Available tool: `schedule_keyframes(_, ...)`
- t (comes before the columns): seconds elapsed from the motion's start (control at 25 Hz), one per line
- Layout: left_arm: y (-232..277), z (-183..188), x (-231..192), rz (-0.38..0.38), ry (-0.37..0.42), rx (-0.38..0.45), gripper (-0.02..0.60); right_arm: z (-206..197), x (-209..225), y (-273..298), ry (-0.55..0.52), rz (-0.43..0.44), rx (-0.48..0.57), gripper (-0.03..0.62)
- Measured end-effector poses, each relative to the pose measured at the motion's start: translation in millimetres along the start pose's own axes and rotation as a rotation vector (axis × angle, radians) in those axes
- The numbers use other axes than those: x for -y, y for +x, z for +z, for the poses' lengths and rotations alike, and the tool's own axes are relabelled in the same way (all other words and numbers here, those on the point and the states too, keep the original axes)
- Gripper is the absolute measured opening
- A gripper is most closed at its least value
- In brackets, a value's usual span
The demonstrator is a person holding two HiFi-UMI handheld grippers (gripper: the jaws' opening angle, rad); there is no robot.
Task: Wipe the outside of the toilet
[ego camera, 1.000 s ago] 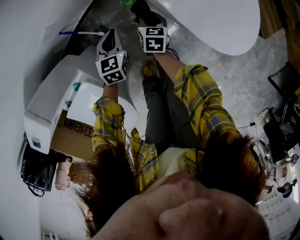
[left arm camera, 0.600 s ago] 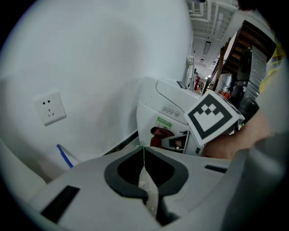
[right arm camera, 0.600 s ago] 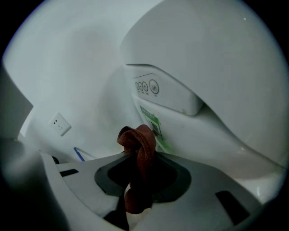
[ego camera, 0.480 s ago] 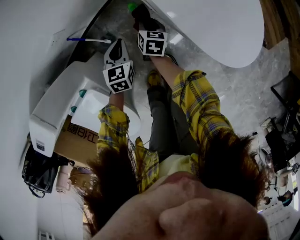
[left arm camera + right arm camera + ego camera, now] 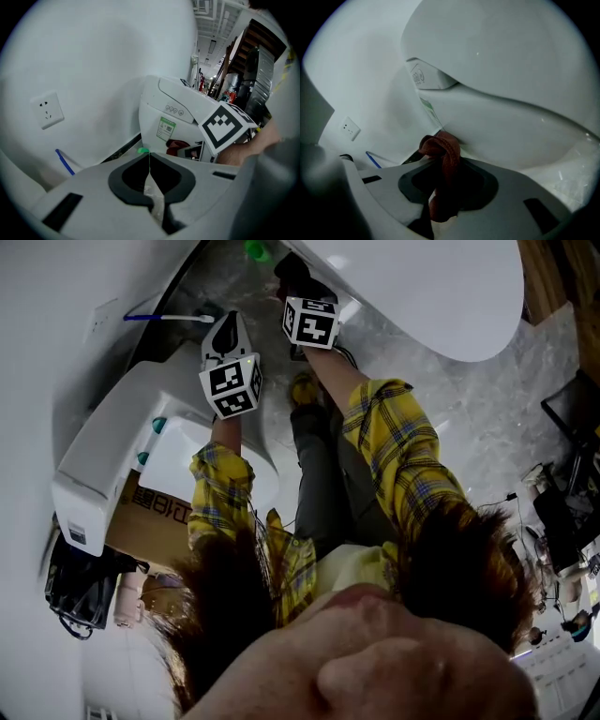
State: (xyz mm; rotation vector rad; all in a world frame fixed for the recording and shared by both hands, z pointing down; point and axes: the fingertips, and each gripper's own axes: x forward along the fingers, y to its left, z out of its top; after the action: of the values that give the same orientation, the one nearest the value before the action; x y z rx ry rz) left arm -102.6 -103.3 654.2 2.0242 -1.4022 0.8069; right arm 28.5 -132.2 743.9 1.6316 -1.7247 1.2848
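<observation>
The white toilet (image 5: pixel 422 287) fills the head view's top right; its bowl (image 5: pixel 511 117) curves across the right gripper view. My right gripper (image 5: pixel 286 270) is low by the toilet's side, shut on a red-brown cloth (image 5: pixel 443 154). The cloth's folded end touches the toilet where bowl and seat unit meet. My left gripper (image 5: pixel 225 329) is just left of it, jaws shut (image 5: pixel 149 164), apart from the toilet. The left gripper view shows the toilet's seat unit (image 5: pixel 178 112) with buttons and a green label (image 5: pixel 166 128), plus the cloth (image 5: pixel 177 146).
A wall socket (image 5: pixel 47 110) and a blue-handled stick (image 5: pixel 164 318) are on the white wall at left. A small green thing (image 5: pixel 253 249) lies on the floor by the toilet. A white unit (image 5: pixel 112 446), a cardboard box (image 5: pixel 155 512) and a black bag (image 5: pixel 80 582) stand at left.
Both grippers have shifted only slightly beside the toilet. The right one still holds the cloth and the left one stays shut.
</observation>
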Motion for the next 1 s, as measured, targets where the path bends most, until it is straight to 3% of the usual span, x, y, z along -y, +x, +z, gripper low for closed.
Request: schedule_keyframes(1.0, 6.6, -23.5, 55.6, -0.128, 0.092, -0.005, 0.009, -90.7, 135.0, -49.2, -0.005, -0.214, -0.066, 0.117)
